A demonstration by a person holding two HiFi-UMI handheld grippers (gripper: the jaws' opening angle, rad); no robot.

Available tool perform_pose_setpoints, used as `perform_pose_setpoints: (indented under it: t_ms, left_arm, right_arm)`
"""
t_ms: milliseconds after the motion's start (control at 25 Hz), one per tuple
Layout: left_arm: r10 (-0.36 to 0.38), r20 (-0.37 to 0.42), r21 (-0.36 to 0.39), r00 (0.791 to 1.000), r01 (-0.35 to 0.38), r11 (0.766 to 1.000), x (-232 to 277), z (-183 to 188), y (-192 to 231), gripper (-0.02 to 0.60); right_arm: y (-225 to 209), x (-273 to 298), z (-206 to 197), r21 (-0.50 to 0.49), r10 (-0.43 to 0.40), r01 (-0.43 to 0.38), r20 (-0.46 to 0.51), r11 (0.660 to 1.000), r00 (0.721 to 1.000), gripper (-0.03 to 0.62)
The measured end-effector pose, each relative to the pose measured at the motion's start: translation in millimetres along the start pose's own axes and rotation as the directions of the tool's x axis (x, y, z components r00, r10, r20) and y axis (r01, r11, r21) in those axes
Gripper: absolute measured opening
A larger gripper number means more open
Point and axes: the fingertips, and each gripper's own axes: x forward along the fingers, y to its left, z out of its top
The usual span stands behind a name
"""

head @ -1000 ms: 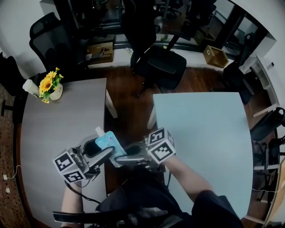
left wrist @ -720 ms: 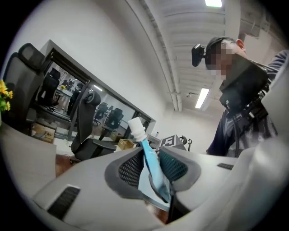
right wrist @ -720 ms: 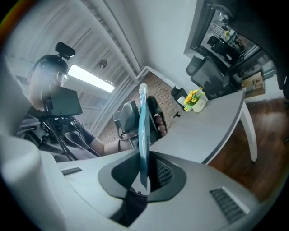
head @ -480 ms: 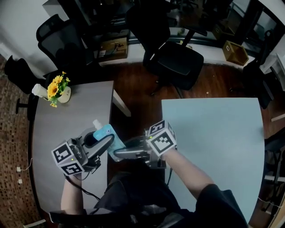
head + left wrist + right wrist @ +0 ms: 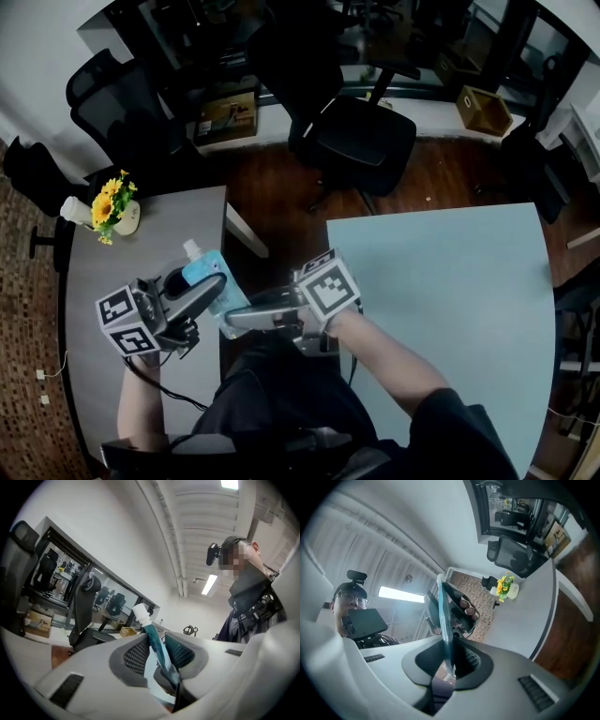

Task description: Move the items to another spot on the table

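Pads (image 5: pixel 136 656) of the left gripper (image 5: pixel 158 649) are clamped on the pouch (image 5: pixel 153 637) just below its white spout cap (image 5: pixel 140 613). These jaws have just been closing, and the film is pinched flat between them. The right gripper (image 5: pixel 448 657) has its jaws almost together, nipping a thin edge of the same pouch, which stands edge-on toward 12 o'clock in the right gripper view. So it is one item in a two-handed hold. In the head view the pouch is in the air, touching no surface, at about 9 o'clock from frame centre. It hangs over the right edge of the grey table (image 5: pixel 141 253) and the gap beside it, with the spout tipped to 11 o'clock. The left gripper comes in from 8 o'clock, the right from 3 o'clock. The pale blue table (image 5: pixel 450 281) is at 3 o'clock of the pouch. The flower pot (image 5: pixel 114 208) is at 10 o'clock on the grey table, well apart. A black office chair (image 5: pixel 361 141) is at 1 o'clock, beyond both tables. Handling, as a judgement: it looks like a soft, floppy film pouch, probably liquid-filled, so it will likely sag and slosh, and the film is likely slippery. The best holds are probably the stiff collar under the cap and a sealed seam. Squeezing the belly would load the cap. It is not brittle, but should go down flat so it doesn't flop over.
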Motion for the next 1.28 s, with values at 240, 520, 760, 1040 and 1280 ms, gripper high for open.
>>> perform_pose_setpoints:
  t_ms: [240, 520, 760, 1040, 1280]
  left_arm:
    - [0.044, -0.007, -0.017, 0.999, -0.044, 0.999, 2.4, 3.2, 46.7, 0.138]
    - [0.196, 0.188, -0.122, 0.962, -0.175, 0.977, -45.2, 41.1, 141.0, 0.147]
    - [0.188, 0.205, -0.157, 0.96, -0.158, 0.975, -77.1, 30.7, 192.6, 0.157]
    - [0.222, 0.334, -0.222, 0.916, -0.153, 0.963, -120.7, 30.4, 240.2, 0.173]
    - [0.224, 0.398, -0.187, 0.89, -0.16, 0.969, -133.3, 60.7, 261.6, 0.173]
  right_arm:
    - [-33.9, -0.3, 30.7, -0.069, -0.123, 0.123, 0.003, 0.99, 0.992, 0.02]
    - [-78.3, 16.3, 96.2, -0.107, -0.181, 0.179, -0.001, 0.978, 0.984, 0.018]
    - [-133.0, 47.3, 138.8, -0.074, -0.244, 0.238, -0.094, 0.969, 0.965, 0.018]
    - [-163.4, 92.4, 156.1, -0.103, -0.273, 0.254, -0.276, 0.962, 0.922, 0.018]
    - [-165.6, 114.7, 175.9, -0.13, -0.259, 0.228, -0.339, 0.965, 0.904, 0.018]
